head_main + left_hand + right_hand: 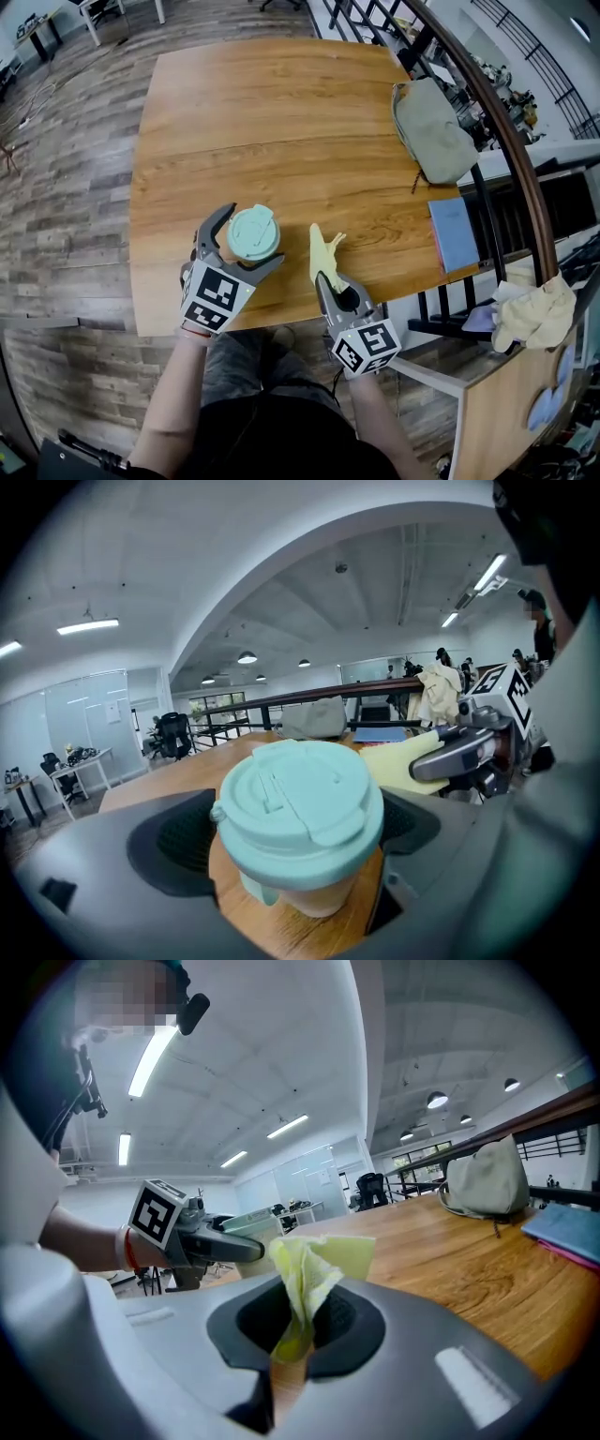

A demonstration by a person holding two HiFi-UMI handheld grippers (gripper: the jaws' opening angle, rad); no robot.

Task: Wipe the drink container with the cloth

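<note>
Our left gripper (pixel 253 236) has let go, its jaws wide around the cup (pixel 298 803). Our right gripper (pixel 325 278) pinches the yellow cloth (pixel 322 248).

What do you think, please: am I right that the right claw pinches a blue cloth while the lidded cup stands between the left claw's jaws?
Not quite: the cloth pinched in the right claw is yellow, not blue, as the right gripper view shows. The lidded cup does stand between the jaws of the left claw.
</note>
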